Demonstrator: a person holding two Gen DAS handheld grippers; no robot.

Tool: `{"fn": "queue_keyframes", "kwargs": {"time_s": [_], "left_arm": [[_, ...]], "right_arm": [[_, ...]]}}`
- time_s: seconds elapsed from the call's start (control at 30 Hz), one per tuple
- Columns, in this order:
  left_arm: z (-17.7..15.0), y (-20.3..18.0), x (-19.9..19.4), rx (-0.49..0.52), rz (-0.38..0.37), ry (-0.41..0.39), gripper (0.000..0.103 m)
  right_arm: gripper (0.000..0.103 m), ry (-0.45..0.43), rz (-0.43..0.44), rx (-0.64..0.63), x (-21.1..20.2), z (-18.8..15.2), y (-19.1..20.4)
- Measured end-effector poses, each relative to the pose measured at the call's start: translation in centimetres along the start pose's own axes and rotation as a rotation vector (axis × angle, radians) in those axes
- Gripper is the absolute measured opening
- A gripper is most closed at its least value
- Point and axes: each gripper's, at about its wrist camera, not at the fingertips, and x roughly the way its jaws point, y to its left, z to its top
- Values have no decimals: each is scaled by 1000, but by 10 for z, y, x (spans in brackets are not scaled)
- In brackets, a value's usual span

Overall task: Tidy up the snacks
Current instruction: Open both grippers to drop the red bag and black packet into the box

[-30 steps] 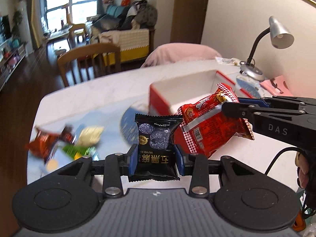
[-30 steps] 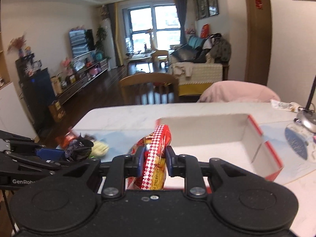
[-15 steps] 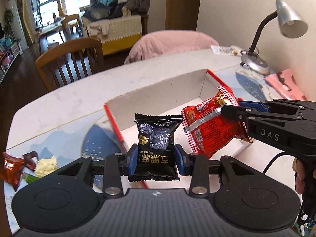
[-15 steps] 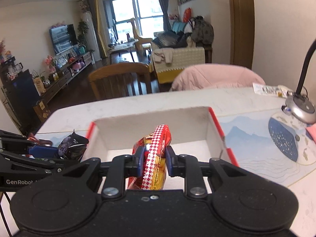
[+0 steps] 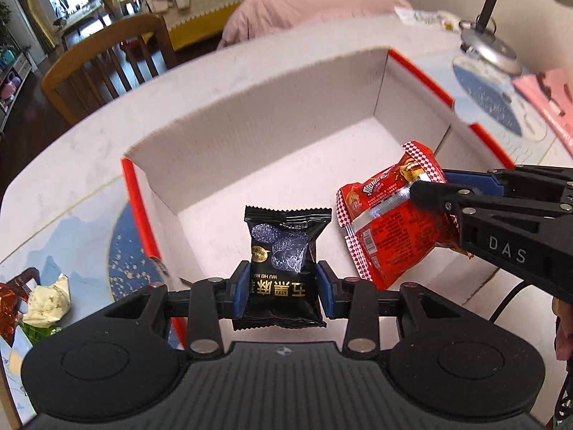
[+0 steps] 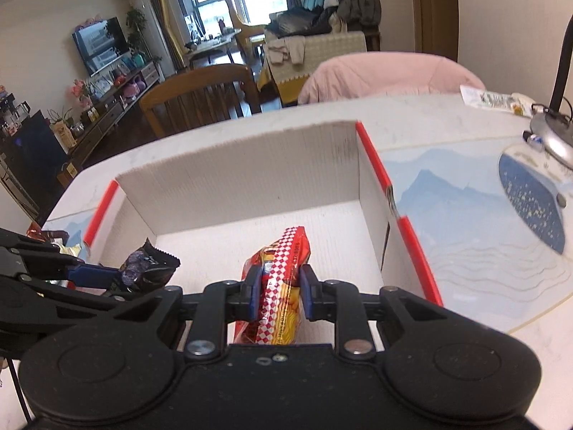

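Observation:
My left gripper (image 5: 281, 286) is shut on a black snack packet (image 5: 283, 251) with white lettering, held upright over the white floor of an open box (image 5: 250, 107) with red-edged walls. From the right, my right gripper (image 5: 426, 188) is shut on a red checkered snack bag (image 5: 379, 229), also over the box floor. In the right wrist view that gripper (image 6: 277, 292) pinches the red bag (image 6: 283, 261) edge-on, and the box (image 6: 243, 182) lies open ahead. The left gripper (image 6: 93, 272) with the black packet (image 6: 147, 268) enters from the left there.
Several loose snacks (image 5: 43, 297) lie on the table left of the box. A desk lamp base (image 5: 490, 50) and a pink item (image 5: 548, 96) sit at the right. A wooden chair (image 5: 107, 61) and a pink-covered chair (image 5: 322, 3) stand beyond the table's far edge.
Both grippers have moved forward and down with their packets, from beside the box to above its floor. The loose snack pile has slid to the left edge of the left wrist view.

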Motion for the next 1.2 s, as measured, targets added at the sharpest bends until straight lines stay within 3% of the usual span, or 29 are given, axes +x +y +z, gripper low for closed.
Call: {"fn": "queue_keyframes", "kwargs": {"time_s": [0.37, 0.63, 0.97, 1.2], "left_arm": [[1, -5, 24, 5, 27, 100, 39], [-1, -7, 29, 2, 34, 115, 39], [-6, -5, 18, -27, 9, 81, 40], [-19, 4, -16, -73, -9, -2, 40]], "right_arm": [[21, 52, 24, -28, 15, -2, -1], [23, 76, 7, -41, 21, -1, -1], [28, 80, -49, -82, 18, -3, -4], [29, 32, -33, -112, -6, -1, -2]]}}
